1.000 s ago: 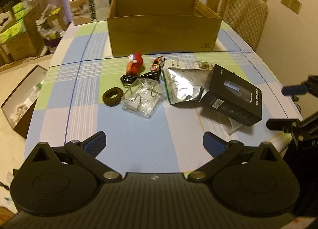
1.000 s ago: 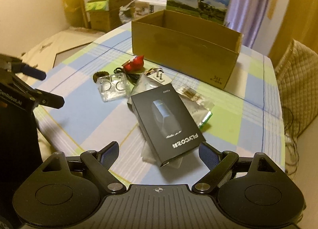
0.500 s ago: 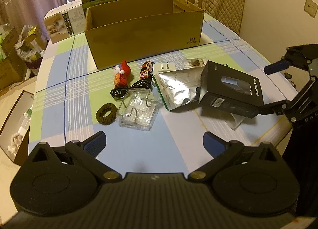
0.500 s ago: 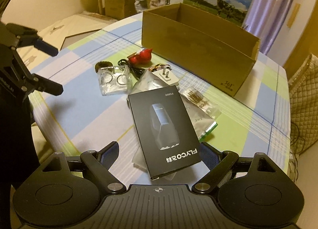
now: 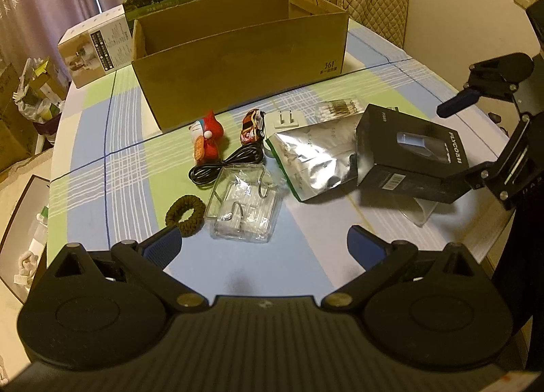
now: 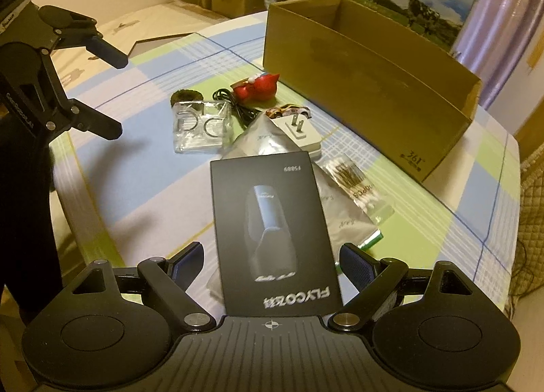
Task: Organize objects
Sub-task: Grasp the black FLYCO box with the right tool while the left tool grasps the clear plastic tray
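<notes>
- Black carton (image 6: 272,232), printed with a product picture, lies flat on the tabletop (image 5: 112,167), its far end resting on a silver foil pouch (image 5: 316,157). It sits between the fingers of the right tool (image 6: 272,256), which stand wide apart on either side of its near end; whether either one touches it cannot be told.
- Left tool (image 5: 265,246) hovers over bare tabletop near a clear plastic tray (image 5: 244,208), fingers spread, nothing between them.
- Cardboard box (image 5: 238,62), open-topped, stands at the far side of the tabletop and looks empty as far as can be seen. Judged to be the destination.
- Handling, black carton: judged stiff and light, with smooth, slightly slippery faces. Take hold across the two long side edges near the middle, so the carton does not swing on lifting.
- Handling, other items:
  - Foil pouch: soft and crinkly; pinch at an edge.
  - Clear plastic tray: thin and springy; close gently.
  - Black cable (image 5: 224,167): limp; grip the coiled bundle.
  - Hair tie (image 5: 185,215): soft; pinch the ring wall.
  - Red figure (image 5: 207,140), toy car (image 5: 251,125) and white plug (image 5: 284,120): small and rigid; grip across the body.
  - Cotton swab packet (image 6: 357,184): light, slick film.
- Risk: lifting the carton may drag the pouch beneath it.
</notes>
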The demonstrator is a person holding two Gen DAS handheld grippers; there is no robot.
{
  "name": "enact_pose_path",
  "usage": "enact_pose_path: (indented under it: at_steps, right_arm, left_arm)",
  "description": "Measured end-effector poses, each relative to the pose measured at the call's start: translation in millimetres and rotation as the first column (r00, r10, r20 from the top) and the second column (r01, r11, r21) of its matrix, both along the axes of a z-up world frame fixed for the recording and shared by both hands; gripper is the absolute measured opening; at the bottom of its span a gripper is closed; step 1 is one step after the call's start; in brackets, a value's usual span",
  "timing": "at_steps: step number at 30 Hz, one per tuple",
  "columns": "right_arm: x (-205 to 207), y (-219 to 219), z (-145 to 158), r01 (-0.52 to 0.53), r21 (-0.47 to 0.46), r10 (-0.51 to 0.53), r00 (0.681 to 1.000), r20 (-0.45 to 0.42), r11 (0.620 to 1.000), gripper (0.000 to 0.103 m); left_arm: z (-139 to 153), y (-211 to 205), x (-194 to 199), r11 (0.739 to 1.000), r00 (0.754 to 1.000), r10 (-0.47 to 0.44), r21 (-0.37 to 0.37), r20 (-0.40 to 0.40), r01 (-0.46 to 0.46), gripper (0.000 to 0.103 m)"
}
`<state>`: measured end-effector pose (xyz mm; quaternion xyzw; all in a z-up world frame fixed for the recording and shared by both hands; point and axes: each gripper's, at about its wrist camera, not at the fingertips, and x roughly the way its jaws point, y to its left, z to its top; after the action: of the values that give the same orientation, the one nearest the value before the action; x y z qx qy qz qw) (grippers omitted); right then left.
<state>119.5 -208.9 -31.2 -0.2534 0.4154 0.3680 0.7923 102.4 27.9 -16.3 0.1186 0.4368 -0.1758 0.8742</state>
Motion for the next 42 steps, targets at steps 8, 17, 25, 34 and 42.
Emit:
enact_pose_path:
  at_steps: [8,17,25,34,42]
  right_arm:
    - [15.0,3.6,-9.2,-0.046,-0.006,0.045,0.998,-0.039,0.999,0.085]
    - [20.6,18.6,-27.7,-0.075,-0.030,0.073,0.994,-0.078,0.997,0.085]
    - [24.6,21.7,-31.4,-0.038,-0.037,0.035,0.996,-0.080,0.999,0.078]
    - [21.7,22.6,-18.1,0.080,0.022,-0.078,0.994,-0.072,0.997,0.076]
    - [22.5,22.2,-16.5,0.157,0.056,-0.152,0.985,-0.082,0.986,0.076]
  left_arm:
    - [-9.8,-0.5,12.3,1.000,1.000,-0.016,-0.024,-0.026,0.015,0.102]
    - [-17.3,3.9,24.7,0.999,0.998,-0.026,-0.029,-0.050,0.024,0.102]
    - [-24.9,13.2,35.3,0.998,0.997,-0.049,-0.030,-0.060,0.048,0.097]
    - [-45.5,27.7,68.4,0.996,0.992,-0.085,-0.031,-0.090,0.083,0.073]
    - [-68.1,32.6,97.3,0.991,0.983,-0.126,-0.069,-0.131,0.117,0.041]
